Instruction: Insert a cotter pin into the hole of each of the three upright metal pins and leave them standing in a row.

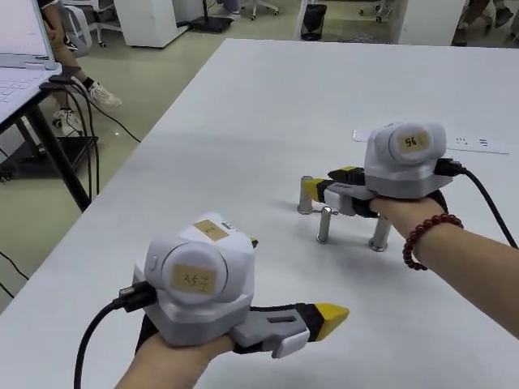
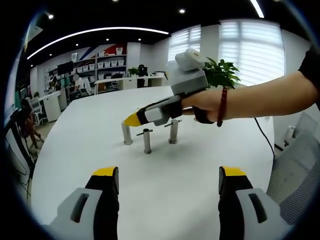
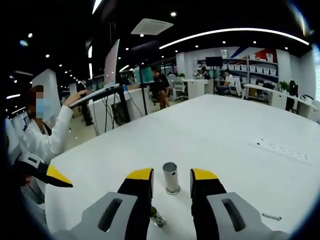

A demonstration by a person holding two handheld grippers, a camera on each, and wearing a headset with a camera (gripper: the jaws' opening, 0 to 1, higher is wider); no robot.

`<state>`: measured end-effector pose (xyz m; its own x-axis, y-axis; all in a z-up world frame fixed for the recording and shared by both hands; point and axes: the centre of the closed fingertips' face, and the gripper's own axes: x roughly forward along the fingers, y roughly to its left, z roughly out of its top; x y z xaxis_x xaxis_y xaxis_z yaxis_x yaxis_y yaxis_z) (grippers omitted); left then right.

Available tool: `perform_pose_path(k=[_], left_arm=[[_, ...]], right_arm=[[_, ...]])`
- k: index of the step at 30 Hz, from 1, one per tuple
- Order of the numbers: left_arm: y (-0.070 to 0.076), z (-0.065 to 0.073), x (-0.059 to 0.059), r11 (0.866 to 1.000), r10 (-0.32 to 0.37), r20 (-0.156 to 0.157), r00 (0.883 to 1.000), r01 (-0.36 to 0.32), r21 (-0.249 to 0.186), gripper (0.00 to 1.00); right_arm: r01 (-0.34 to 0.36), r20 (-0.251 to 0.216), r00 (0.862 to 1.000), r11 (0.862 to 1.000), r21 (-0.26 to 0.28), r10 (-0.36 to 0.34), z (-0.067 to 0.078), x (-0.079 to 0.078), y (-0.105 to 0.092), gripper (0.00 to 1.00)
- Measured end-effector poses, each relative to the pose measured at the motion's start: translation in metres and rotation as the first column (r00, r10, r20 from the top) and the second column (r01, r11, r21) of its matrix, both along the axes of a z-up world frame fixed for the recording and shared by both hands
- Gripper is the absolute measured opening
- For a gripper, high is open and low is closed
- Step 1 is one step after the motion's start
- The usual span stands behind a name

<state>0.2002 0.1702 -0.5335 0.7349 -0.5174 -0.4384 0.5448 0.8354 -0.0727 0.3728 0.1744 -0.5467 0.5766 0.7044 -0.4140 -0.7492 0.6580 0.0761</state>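
While right gripper (image 3: 171, 175) hovers, upright pin (image 3: 170, 183) stands between fingers (image 3: 139, 184).

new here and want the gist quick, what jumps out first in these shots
Three upright metal pins stand close together on the white table, right of centre in the head view. The right gripper hovers over them, while the left gripper sits nearer the person, jaws wide open.

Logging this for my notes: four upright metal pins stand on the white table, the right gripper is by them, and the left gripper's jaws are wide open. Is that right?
Not four: the left gripper view shows three upright metal pins. The rest holds: they stand on the white table, the right gripper is by them, and the left gripper has its jaws wide open.
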Motion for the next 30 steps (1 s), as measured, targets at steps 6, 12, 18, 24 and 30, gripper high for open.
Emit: perform_pose_path(k=[6,12,18,24,30], left_arm=[[0.004,-0.003,0.001,1.000,0.011,-0.011,1.000,-0.012,-0.002,0.80],[0.006,-0.005,0.001,1.000,0.019,-0.016,1.000,-0.019,-0.002,0.79],[0.006,-0.006,0.000,1.000,0.017,-0.019,1.000,-0.017,0.002,0.78],[0.007,-0.009,0.000,1.000,0.015,-0.026,1.000,-0.015,0.011,0.77],[0.007,-0.009,-0.001,1.000,0.016,-0.027,0.999,-0.016,0.011,0.77]], right_arm=[[0.015,0.012,1.000,1.000,-0.021,-0.015,-0.007,0.004,0.004,0.22],[0.011,0.010,1.000,1.000,-0.018,-0.011,-0.007,0.003,0.008,0.18],[0.018,0.022,1.000,1.000,-0.017,-0.017,-0.005,0.002,0.010,0.13],[0.002,0.019,1.000,1.000,-0.008,-0.002,-0.001,-0.004,0.016,0.11],[0.008,0.007,1.000,1.000,-0.004,-0.008,-0.003,0.000,0.015,0.09]])
